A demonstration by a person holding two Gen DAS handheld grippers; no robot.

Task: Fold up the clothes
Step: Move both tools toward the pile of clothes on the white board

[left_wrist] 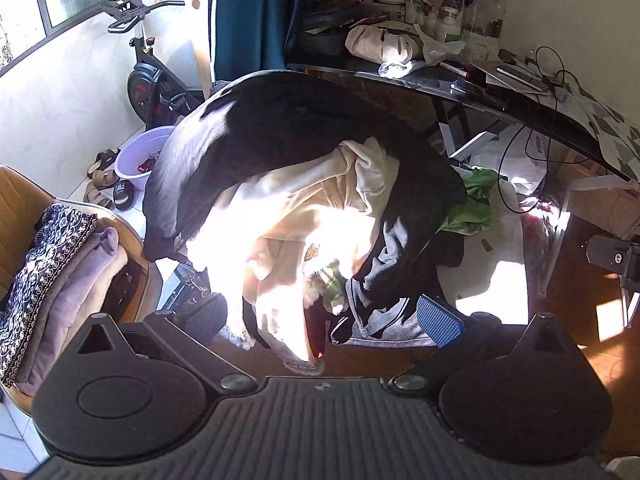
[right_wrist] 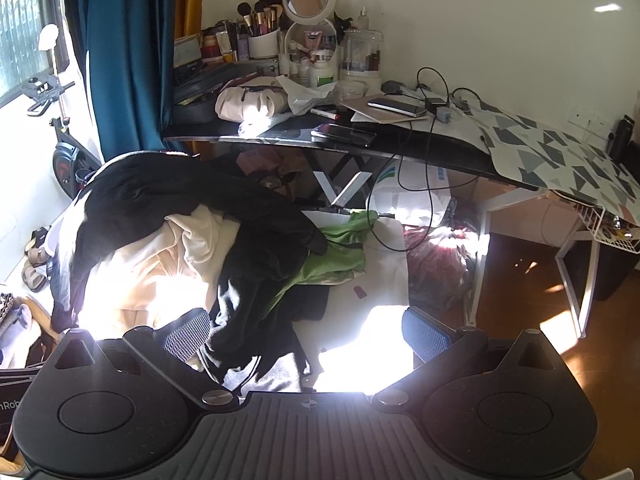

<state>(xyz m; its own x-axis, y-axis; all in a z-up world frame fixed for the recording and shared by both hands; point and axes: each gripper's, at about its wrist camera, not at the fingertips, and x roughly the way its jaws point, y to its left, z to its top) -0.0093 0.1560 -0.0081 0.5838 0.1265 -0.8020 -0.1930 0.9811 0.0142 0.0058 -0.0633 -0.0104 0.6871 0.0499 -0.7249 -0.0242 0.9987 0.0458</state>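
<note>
From the left wrist we see our left gripper (left_wrist: 322, 316) with its fingers spread wide, hovering at the heap of clothes (left_wrist: 304, 184): a black garment (left_wrist: 256, 128) draped over a cream one (left_wrist: 304, 216) (sun glare washes out its lower folds, so we cannot tell whether a finger touches cloth). Folded clothes (left_wrist: 52, 276) sit stacked on a chair at left.

From the right wrist, our right gripper (right_wrist: 308, 334) is likewise parted, empty, above the same heap, a green garment (right_wrist: 332, 252) beside it, near the cluttered desk (right_wrist: 400, 144).
</note>
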